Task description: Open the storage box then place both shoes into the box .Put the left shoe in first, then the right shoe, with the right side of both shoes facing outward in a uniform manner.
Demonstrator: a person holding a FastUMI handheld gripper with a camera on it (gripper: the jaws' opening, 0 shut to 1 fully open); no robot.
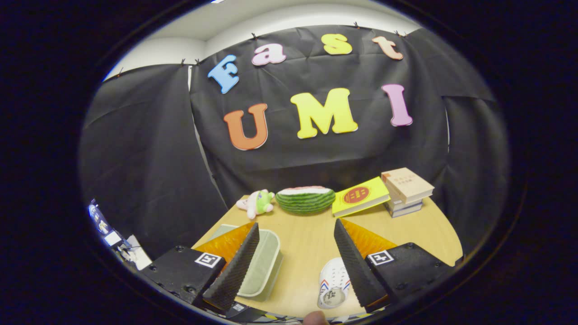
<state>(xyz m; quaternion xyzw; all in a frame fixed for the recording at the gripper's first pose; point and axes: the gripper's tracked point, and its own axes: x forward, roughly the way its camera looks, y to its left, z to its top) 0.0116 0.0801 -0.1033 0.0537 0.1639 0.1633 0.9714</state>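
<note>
One shoe [333,283] shows, white with coloured stripes, lying on the wooden surface [311,243] just inside the tool's right finger and partly hidden behind it. The tool [295,264] hangs above the surface with its fingers spread wide apart and nothing between them but bare wood. The storage box [264,266] — pale green, with its lid apparently still on — sits under and beside the left finger.

The likely first step is the lid, and that is where things could slip: the box lies close to the near edge of the surface, so a push instead of a clean lift could slide it toward that edge. The shoe is also near the same edge, and a careless sweep of the right finger could nudge it off or turn it, spoiling the facing the task asks for. I cannot tell whether this is the left or the right shoe.

Open room lies ahead — a bare stretch of wood between the fingers and the far row of a plush toy [256,203], a watermelon half [305,199], a yellow book [360,197] and a stack of books [406,192].
</note>
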